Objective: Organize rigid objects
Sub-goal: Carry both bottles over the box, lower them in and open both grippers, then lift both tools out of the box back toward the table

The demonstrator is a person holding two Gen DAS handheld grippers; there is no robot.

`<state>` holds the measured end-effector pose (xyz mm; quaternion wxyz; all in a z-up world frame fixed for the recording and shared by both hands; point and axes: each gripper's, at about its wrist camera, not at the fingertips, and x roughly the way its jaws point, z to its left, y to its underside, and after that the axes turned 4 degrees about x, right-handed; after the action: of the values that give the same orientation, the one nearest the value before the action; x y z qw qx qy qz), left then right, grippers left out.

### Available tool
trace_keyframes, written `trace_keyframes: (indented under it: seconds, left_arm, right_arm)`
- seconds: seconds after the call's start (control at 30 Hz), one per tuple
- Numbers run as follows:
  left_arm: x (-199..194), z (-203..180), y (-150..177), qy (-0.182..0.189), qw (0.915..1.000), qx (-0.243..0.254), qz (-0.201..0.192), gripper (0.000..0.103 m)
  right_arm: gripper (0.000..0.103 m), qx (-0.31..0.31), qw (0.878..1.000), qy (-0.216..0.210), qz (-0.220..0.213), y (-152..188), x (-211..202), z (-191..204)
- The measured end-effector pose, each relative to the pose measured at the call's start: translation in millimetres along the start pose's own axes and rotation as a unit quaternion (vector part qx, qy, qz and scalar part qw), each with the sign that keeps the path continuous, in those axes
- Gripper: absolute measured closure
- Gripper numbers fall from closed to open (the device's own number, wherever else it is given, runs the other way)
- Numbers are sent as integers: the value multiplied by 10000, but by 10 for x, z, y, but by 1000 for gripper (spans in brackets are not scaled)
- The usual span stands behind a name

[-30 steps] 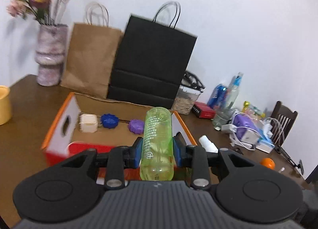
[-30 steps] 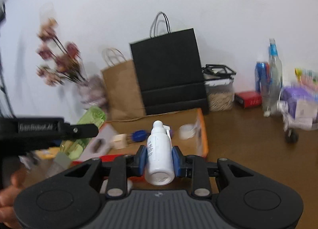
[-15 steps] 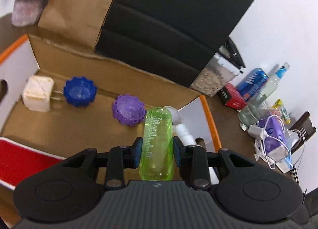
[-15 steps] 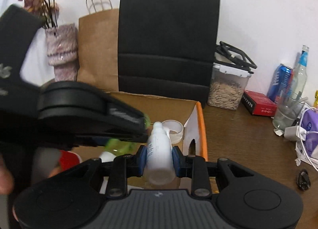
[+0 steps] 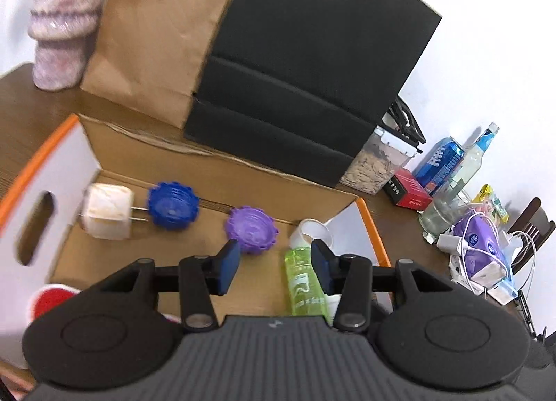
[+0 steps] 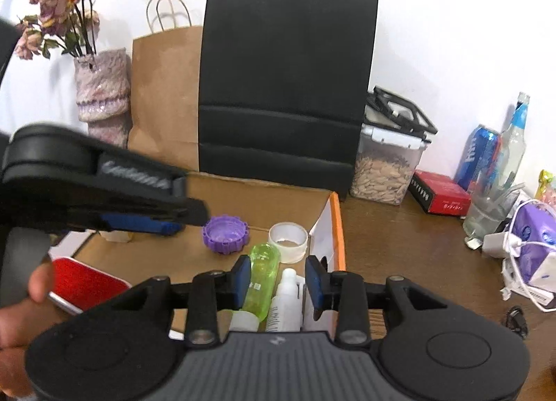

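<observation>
Lying loose beside right pad: green bottle (image 5: pixel 303 282)

Straight ahead of the tool stood a black paper bag (image 6: pixel 288 81), with a brown paper bag (image 6: pixel 166 88) beside it to the left. Farther left was a mottled vase (image 6: pixel 102 95) holding dried flowers (image 6: pixel 55 15). To the right ahead sat a clear container of seeds (image 6: pixel 389 164), a red box (image 6: pixel 441 192), a blue can (image 6: pixel 477 154) and a clear bottle (image 6: pixel 514 136).
</observation>
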<state>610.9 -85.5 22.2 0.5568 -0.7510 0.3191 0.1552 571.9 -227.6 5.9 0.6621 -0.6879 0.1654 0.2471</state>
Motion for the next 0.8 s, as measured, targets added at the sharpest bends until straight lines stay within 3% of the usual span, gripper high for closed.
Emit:
trace_keyframes:
  seconds: [0.27, 0.33, 0.5, 0.57, 0.63, 0.7, 0.8]
  left_arm:
    - [-779, -13, 68, -294, 9969, 696, -230, 47]
    - [-1012, -24, 115, -391, 9943, 907, -409, 37]
    - [-1594, -40, 330, -714, 9814, 1525, -925, 29]
    - [-1820, -10, 424, -747, 9778, 1599, -1130, 21]
    - [-2058, 38, 544, -691, 9728, 1633, -1492, 10]
    - [-2262, 65, 676, -680, 9626, 1761, -1944, 0]
    - [-2475, 99, 847, -718, 9517, 1932, -2276, 0]
  right_arm:
    - [57, 36, 9997, -41, -253, -132, -682, 40]
    - [52, 102, 9994, -69, -333, -148, -876, 40]
    - [41, 207, 9976, -126, -655, -92, -1351, 79]
    - [31, 223, 9958, -171, -872, -28, -1523, 109]
    - [11, 201, 9921, -135, -1234, 76, -1676, 148]
    - [10, 111, 9865, 49, -1636, 215, -1800, 211]
    - [9, 0, 9833, 142, -1816, 367, -1911, 301]
